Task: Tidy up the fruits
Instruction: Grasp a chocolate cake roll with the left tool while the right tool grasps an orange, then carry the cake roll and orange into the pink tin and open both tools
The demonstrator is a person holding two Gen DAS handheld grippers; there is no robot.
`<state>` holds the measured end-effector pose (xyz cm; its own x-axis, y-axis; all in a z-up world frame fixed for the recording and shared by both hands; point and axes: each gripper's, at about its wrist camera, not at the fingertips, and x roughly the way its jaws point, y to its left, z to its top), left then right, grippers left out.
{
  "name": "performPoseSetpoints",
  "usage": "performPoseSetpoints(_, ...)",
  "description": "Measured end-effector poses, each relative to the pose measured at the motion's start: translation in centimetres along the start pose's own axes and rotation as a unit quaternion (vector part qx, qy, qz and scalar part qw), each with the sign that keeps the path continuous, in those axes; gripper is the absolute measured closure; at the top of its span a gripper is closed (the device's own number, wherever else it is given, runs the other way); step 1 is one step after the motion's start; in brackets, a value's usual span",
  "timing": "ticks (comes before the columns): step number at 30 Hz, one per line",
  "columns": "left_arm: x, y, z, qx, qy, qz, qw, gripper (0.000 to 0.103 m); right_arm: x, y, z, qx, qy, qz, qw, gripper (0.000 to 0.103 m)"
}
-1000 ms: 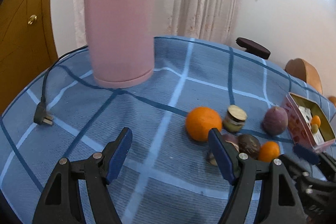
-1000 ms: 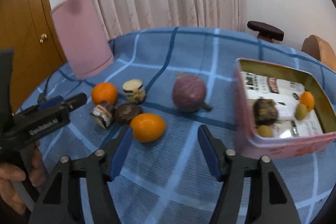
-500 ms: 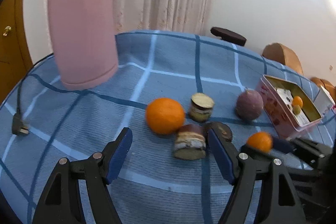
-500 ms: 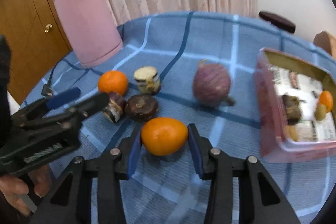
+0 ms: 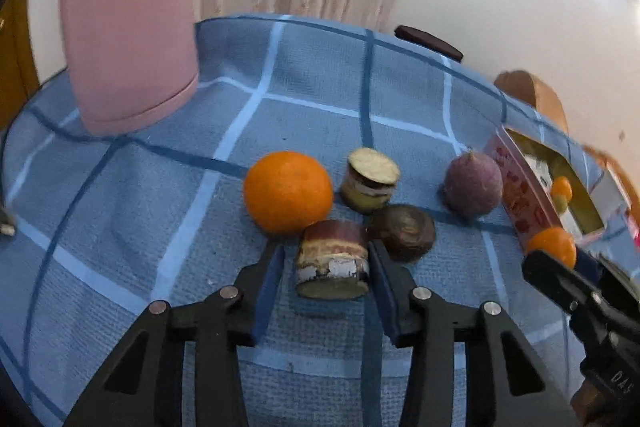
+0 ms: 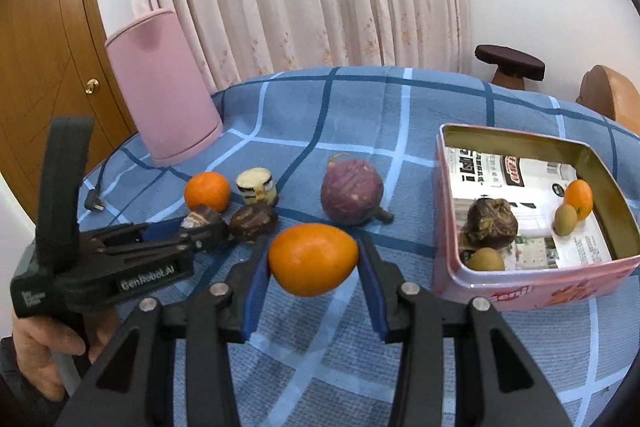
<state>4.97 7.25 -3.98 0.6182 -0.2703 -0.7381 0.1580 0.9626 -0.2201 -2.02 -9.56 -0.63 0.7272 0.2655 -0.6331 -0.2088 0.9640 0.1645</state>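
My right gripper [image 6: 313, 267] is shut on a small orange [image 6: 312, 259] and holds it above the cloth, left of the pink tin [image 6: 532, 291]. My left gripper [image 5: 326, 267] is shut on a brown-and-white sugarcane piece [image 5: 332, 259] lying on the blue checked tablecloth [image 5: 312, 99]. Beside it lie a big orange [image 5: 288, 191], a second cane piece [image 5: 372, 181], a dark round fruit [image 5: 402, 231] and a purple fruit [image 5: 473, 185]. The tin holds several small fruits [image 6: 492, 223].
A tall pink kettle [image 5: 128, 19] stands at the back left, with its cord and plug [image 6: 96, 203] on the cloth. A dark stool [image 6: 510, 65] and a wooden chair back [image 6: 608, 95] stand beyond the table. A wooden door [image 6: 44, 75] is at the left.
My left gripper moved forward and closed on the cane piece. My right gripper closed on the small orange and lifted it off the cloth.
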Motion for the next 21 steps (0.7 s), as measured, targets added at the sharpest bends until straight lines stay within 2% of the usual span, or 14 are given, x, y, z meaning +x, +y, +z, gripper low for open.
performPoseSetpoints(2, 0.1, -0.4, 0.1, 0.005, -0.001, 0.014, 0.9999, 0.060, -0.2, 0.0, -0.1, -0.003, -0.003, -0.004, 1.000, 0.057)
performPoseSetpoints(3, 0.1, -0.7, 0.1, 0.011, -0.001, 0.018, 0.9998, 0.067, -0.4, 0.1, -0.1, -0.004, -0.008, -0.006, 1.000, 0.057)
performPoseSetpoints(5, -0.3, -1.1, 0.1, 0.013, -0.015, 0.016, 0.9997, 0.066, -1.2, -0.1, 0.2, -0.001, -0.027, -0.008, 1.000, 0.057)
performPoseSetpoints(8, -2.2, -1.5, 0.0, 0.008, -0.070, 0.016, 0.9974, 0.066, -2.7, -1.0, 0.8, 0.007, -0.060, -0.019, 0.998, 0.057)
performPoseSetpoints(11, -3.7, -3.0, 0.1, 0.032, -0.120, 0.032, 0.9917, 0.066, -3.9, -3.0, 1.6, 0.017, -0.087, -0.049, 0.995, 0.057)
performPoseSetpoints(15, -4.3, -6.6, 0.3, 0.061, -0.148, 0.007, 0.9871, 0.066, -4.8, -6.6, 2.1, 0.043, -0.099, -0.087, 0.990, 0.057)
performPoseSetpoints(21, -2.8, -13.3, 1.0, 0.120, -0.149, -0.027, 0.9811, 0.066, -5.4, -12.9, 2.2, 0.080, -0.090, -0.143, 0.982, 0.057)
